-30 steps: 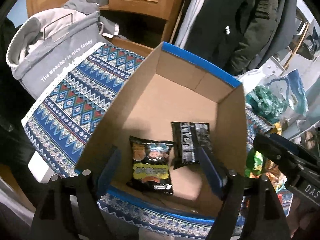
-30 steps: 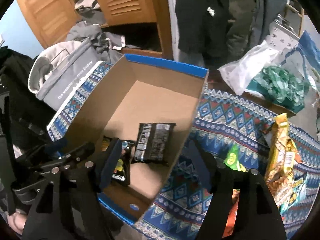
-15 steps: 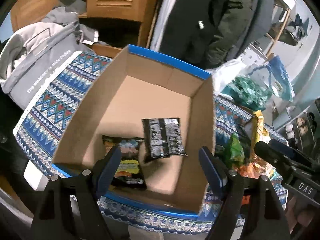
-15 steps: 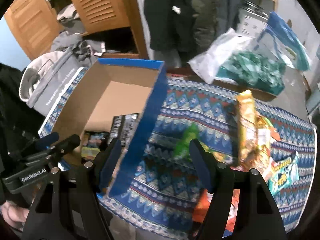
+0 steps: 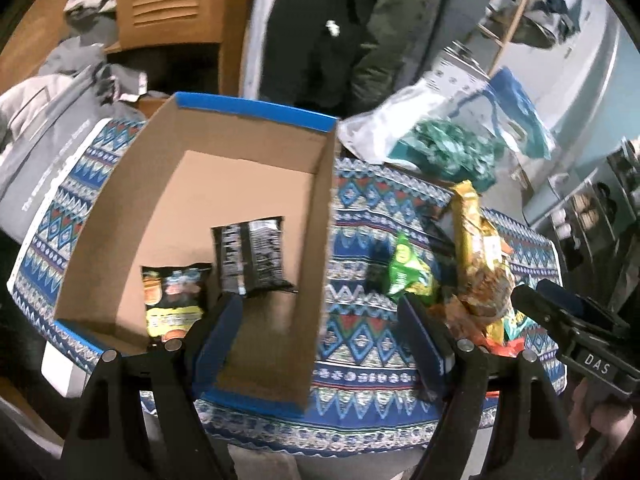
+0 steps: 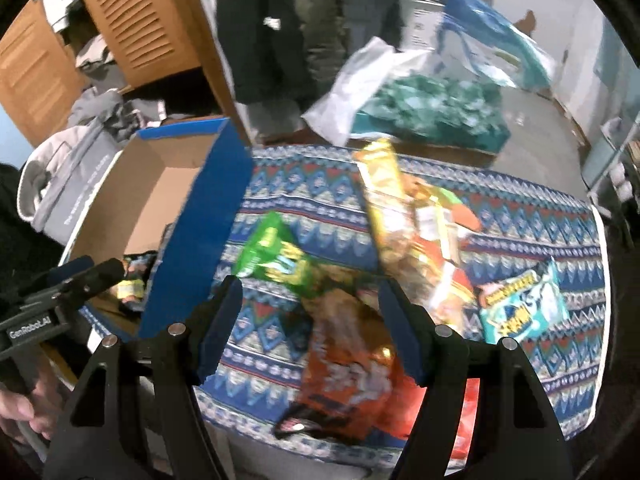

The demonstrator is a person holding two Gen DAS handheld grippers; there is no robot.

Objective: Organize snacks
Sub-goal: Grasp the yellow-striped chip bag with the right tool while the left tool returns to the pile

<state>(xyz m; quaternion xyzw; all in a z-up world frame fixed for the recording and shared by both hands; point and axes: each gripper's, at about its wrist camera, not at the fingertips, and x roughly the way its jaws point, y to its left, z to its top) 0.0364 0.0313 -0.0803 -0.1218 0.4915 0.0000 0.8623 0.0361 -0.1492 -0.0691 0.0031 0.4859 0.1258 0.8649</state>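
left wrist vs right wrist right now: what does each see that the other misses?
Left wrist only: the black foil snack packet lying flat on the box floor.
Right wrist only: the light-blue snack bag and the orange chip bag between the open fingers of the right hand-held gripper.
Both: the blue-rimmed cardboard box, the green snack bag and the patterned blue tablecloth.

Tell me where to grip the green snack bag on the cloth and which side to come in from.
Take the green snack bag across its puffed middle, coming down from above with the right gripper, which is open and nearest. It lies flat on the patterned cloth, its left end clear toward the cardboard box, while its lower right corner tucks against the orange bag, so avoid that end.
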